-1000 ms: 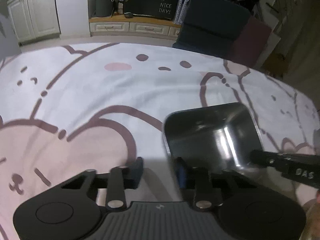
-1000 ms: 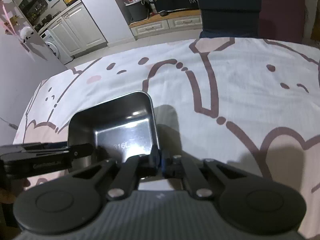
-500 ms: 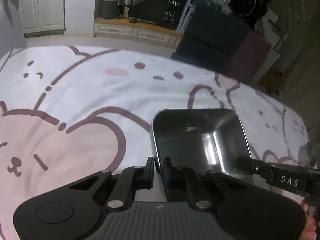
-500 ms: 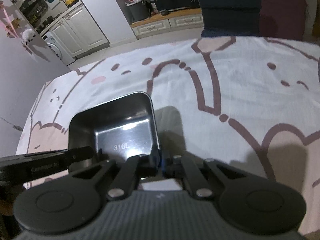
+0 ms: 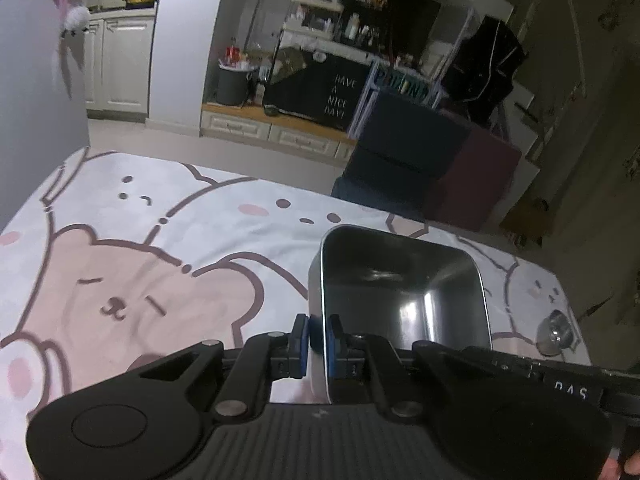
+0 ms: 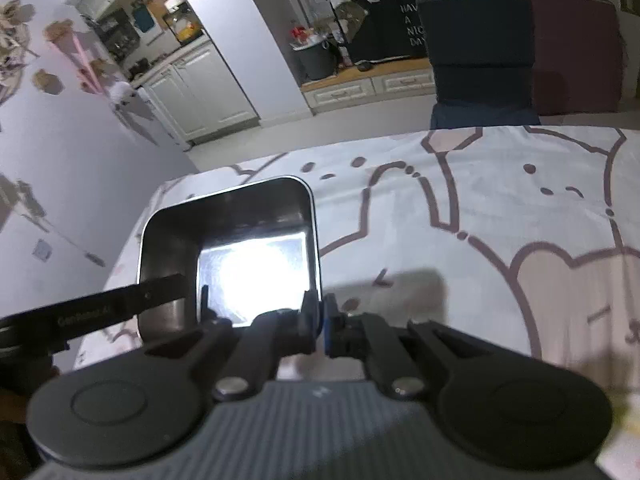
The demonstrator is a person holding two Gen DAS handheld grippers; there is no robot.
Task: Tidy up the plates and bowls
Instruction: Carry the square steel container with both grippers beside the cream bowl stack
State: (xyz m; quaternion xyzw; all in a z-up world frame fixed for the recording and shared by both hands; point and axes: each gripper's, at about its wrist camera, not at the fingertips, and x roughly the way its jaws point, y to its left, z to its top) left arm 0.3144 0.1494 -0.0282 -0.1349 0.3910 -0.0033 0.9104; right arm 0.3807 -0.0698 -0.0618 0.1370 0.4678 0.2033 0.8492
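Note:
A square stainless steel bowl (image 5: 404, 292) is held above the bear-print tablecloth (image 5: 140, 272). My left gripper (image 5: 318, 342) is shut on the bowl's left wall near its front corner. In the right wrist view my right gripper (image 6: 320, 322) is shut on the right wall of the same bowl (image 6: 240, 248), whose bottom glares with reflected light. Each gripper's body shows in the other's view, at the right (image 5: 560, 384) and at the left (image 6: 100, 308).
A small glass dome-shaped object (image 5: 556, 332) sits near the table's right edge. Behind the table stand a dark blue chair (image 5: 400, 160) and a maroon box (image 5: 476, 180). A grey wall (image 6: 60, 184) runs along the table's left side.
My left gripper shut on the bowl's left wall. Both grippers then lifted the bowl, which now sits higher and tilted, with the views pointing more toward the room.

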